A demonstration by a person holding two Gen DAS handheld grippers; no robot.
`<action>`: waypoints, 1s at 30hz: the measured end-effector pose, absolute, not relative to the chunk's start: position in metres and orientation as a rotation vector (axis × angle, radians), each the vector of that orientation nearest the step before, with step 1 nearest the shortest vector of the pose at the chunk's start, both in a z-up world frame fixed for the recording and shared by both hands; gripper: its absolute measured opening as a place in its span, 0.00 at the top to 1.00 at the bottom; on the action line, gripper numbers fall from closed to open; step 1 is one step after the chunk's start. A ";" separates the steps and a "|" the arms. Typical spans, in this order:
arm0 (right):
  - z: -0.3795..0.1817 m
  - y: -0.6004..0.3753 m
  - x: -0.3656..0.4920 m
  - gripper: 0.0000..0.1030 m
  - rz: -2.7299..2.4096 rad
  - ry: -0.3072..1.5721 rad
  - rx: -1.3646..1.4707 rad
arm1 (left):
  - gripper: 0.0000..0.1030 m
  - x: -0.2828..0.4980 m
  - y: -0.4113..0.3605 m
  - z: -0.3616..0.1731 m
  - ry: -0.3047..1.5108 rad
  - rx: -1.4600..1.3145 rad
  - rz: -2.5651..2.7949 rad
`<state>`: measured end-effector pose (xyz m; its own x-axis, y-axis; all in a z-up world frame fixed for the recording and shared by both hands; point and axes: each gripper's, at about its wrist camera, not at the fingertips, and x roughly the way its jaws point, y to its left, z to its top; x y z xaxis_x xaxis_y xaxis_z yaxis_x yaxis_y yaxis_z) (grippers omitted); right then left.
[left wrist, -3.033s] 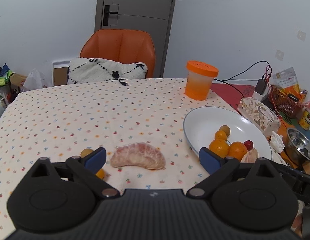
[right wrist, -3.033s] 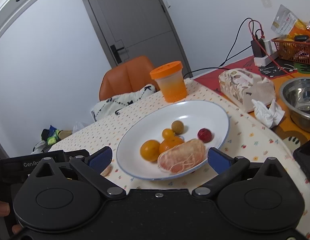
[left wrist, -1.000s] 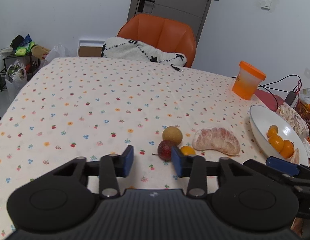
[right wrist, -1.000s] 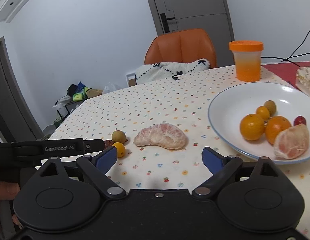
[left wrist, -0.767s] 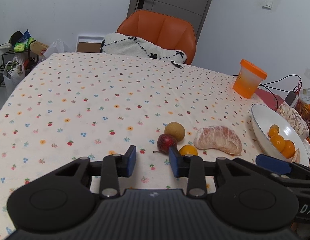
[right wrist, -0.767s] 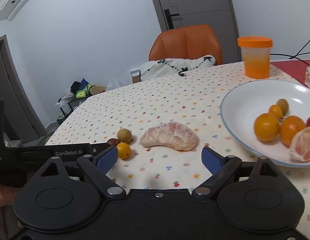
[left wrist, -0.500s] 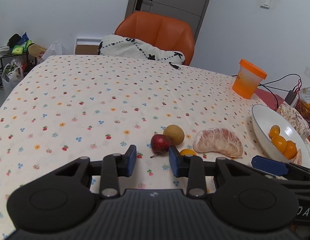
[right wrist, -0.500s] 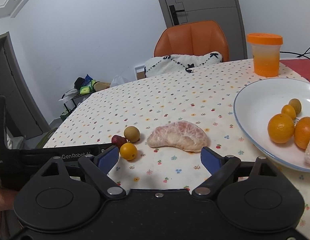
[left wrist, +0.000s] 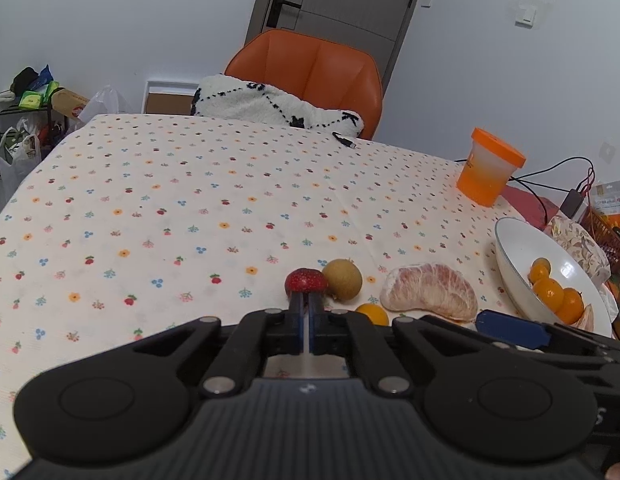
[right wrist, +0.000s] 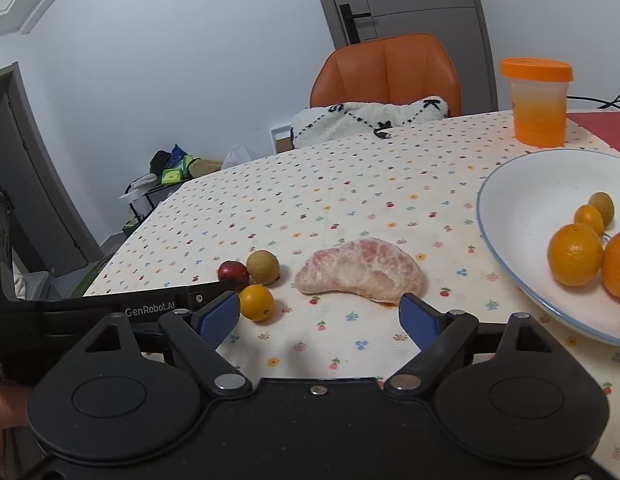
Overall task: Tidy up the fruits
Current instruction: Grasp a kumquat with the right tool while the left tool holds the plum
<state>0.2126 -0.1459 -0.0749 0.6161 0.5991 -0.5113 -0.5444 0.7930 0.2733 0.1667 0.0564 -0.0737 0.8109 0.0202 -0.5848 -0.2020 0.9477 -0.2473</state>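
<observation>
Left gripper fingers are closed flat together, tips right behind the small red fruit — nothing visibly pinched, stem contact can't be confirmed. Right gripper is wide and closing slowly, nothing between its fingers, peeled pomelo segment just ahead on the counter.

Handling, my read: the pomelo is soft, membrane-thin and easily bruised — take it across the thick middle, light squeeze. The red fruit is small, smooth and likely to roll or slip; the brown fruit touches it.

The right view shows the left gripper's arm reaching the red fruit from the side, plus the yellow fruit in full. The left view half hides that one but shows the plate beyond the pomelo.
</observation>
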 end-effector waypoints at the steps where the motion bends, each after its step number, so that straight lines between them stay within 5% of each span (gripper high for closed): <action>1: -0.075 -0.144 0.213 0.17 0.661 0.624 0.092 | 0.99 0.166 0.058 -0.073 0.617 -0.309 0.122; 5: -0.077 -0.136 0.217 0.19 0.672 0.633 0.081 | 0.95 0.164 0.069 -0.071 0.632 -0.352 0.131; 12: -0.082 -0.118 0.221 0.36 0.722 0.654 0.063 | 0.89 0.163 0.080 -0.068 0.644 -0.375 0.144; 17: -0.084 -0.108 0.224 0.46 0.742 0.653 0.052 | 0.50 0.166 0.081 -0.068 0.643 -0.382 0.165; 21: -0.087 -0.111 0.228 0.77 0.769 0.670 0.085 | 0.49 0.170 0.076 -0.067 0.642 -0.373 0.156; 30: -0.083 -0.131 0.223 0.77 0.740 0.650 0.129 | 0.53 0.184 0.061 -0.073 0.653 -0.325 0.153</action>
